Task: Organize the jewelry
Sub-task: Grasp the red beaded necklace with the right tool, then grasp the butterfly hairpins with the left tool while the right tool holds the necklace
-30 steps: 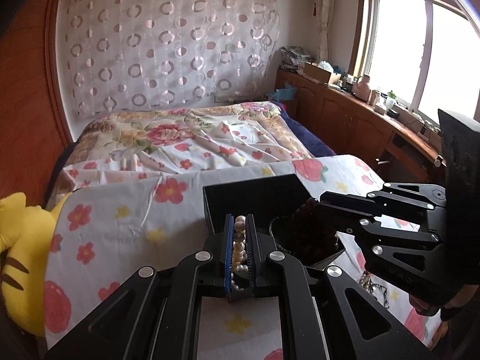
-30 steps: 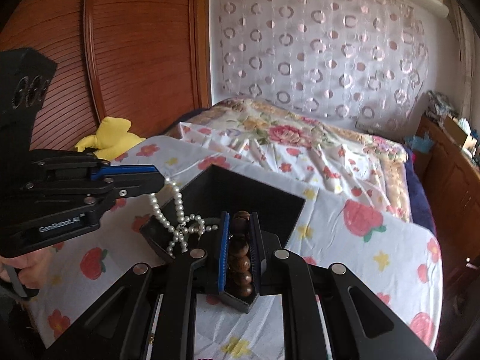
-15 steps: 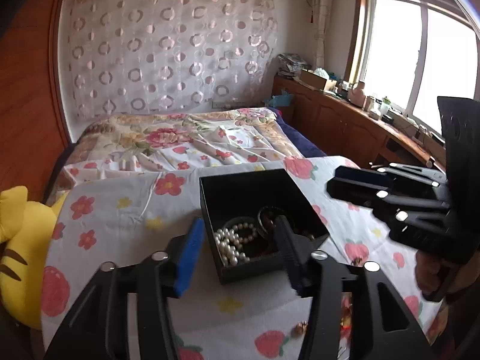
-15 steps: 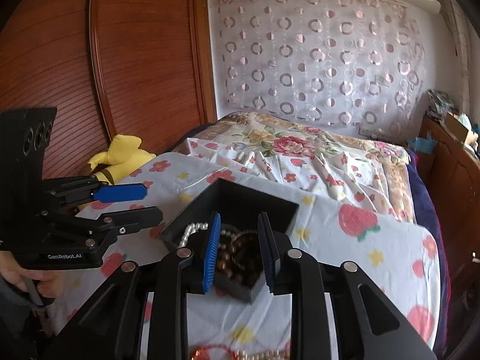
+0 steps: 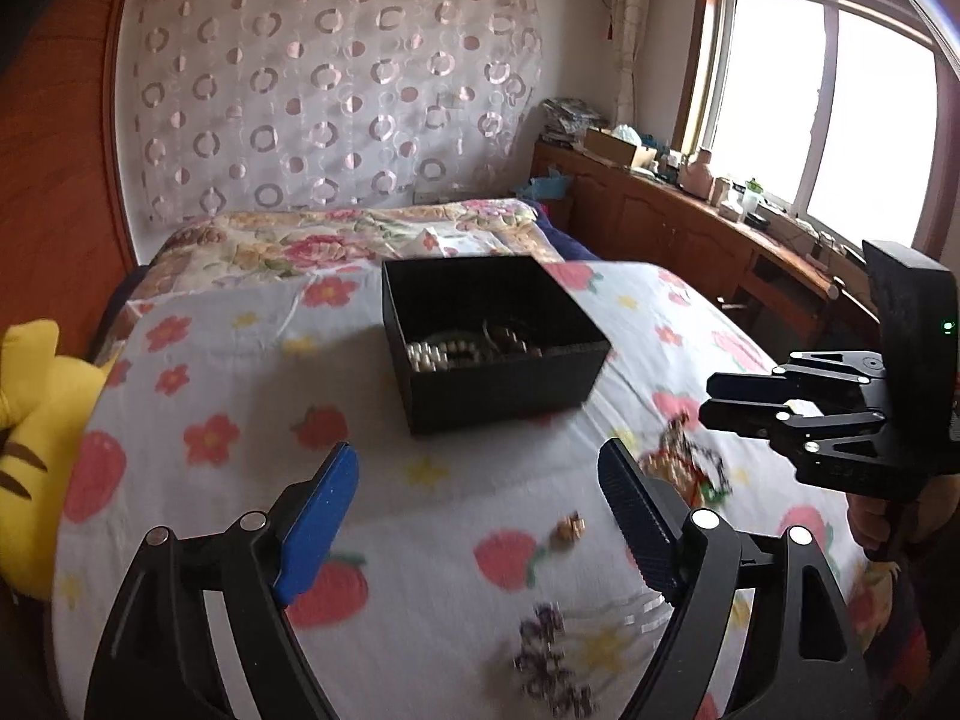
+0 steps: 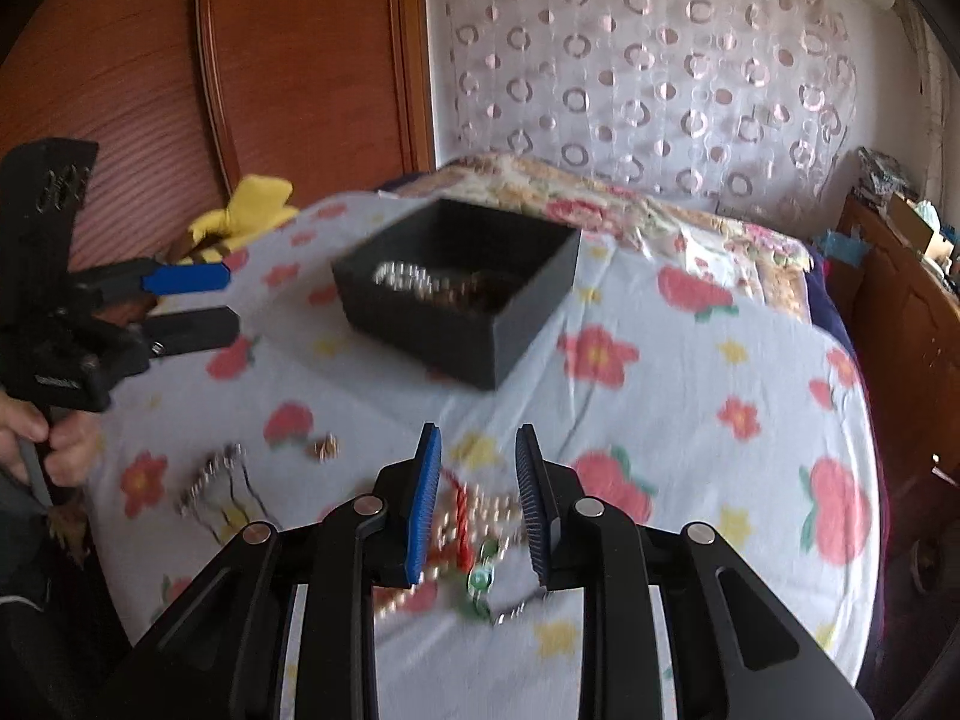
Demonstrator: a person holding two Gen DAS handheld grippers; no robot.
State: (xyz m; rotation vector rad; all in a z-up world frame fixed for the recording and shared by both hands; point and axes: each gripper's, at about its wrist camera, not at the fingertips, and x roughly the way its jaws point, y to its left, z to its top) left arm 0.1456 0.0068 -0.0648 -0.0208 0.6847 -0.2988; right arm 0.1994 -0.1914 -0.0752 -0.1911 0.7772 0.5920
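A black open box (image 5: 498,342) (image 6: 462,288) stands on the flowered cloth. A white pearl string (image 5: 429,356) (image 6: 408,276) and dark wooden beads (image 5: 510,341) (image 6: 486,294) lie inside it. My left gripper (image 5: 477,474) is wide open and empty, held back from the box. My right gripper (image 6: 478,447) is open and empty above a gold bead and red cord tangle (image 6: 474,522) (image 5: 678,462). A small gold piece (image 5: 569,530) (image 6: 324,447) and a dark bead chain (image 5: 549,654) (image 6: 219,480) lie loose on the cloth.
A yellow plush toy (image 5: 24,420) (image 6: 252,210) lies at the table's left edge. The bed (image 5: 360,234) is behind the table. A wooden cabinet (image 5: 690,228) runs under the window on the right. A wooden wardrobe (image 6: 270,60) stands at left.
Both grippers let go of their beads into the box, opened and pulled back from it. The pearls and the wooden beads now lie in the box.
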